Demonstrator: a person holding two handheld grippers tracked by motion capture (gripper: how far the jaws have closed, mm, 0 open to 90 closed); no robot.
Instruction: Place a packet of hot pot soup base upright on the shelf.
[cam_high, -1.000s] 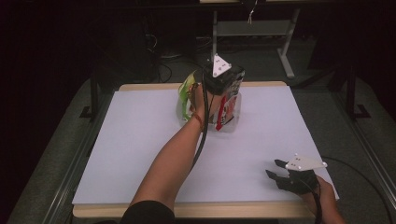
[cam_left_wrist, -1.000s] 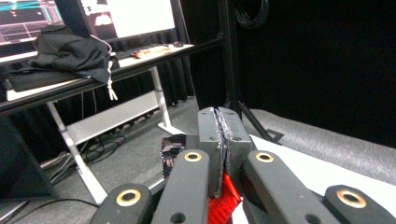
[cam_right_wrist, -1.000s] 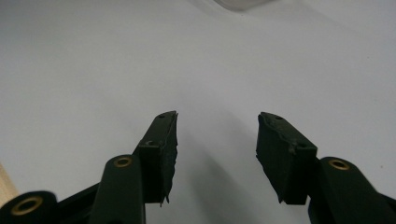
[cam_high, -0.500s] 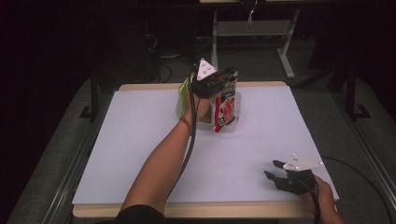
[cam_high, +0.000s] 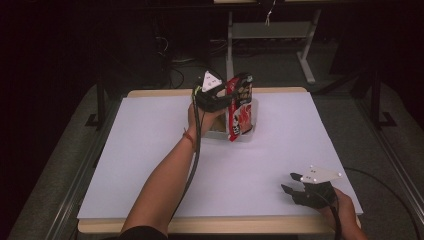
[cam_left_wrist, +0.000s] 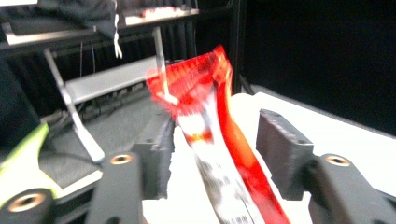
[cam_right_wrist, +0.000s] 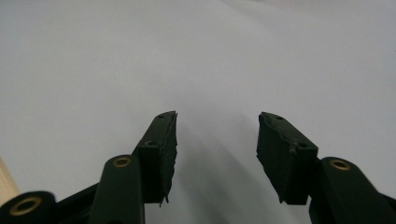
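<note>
Red glossy snack packet (cam_high: 239, 106) stands upright in our clear plastic bin (cam_high: 253, 116) at the counter's (cam_high: 150, 150) far edge, so our left tool (cam_left_wrist: 212, 149) has just been spreading, packet between but unpressed; right tool (cam_high: 295, 183) idles apart.

The high view looks forward and down from above the person's side, taking in the whole white tabletop (cam_high: 150, 150). The left gripper view sits close behind its own jaws, facing the red packet (cam_left_wrist: 219, 140) that the high view also shows. The right gripper view looks closely down along its jaws at that same tabletop
</note>
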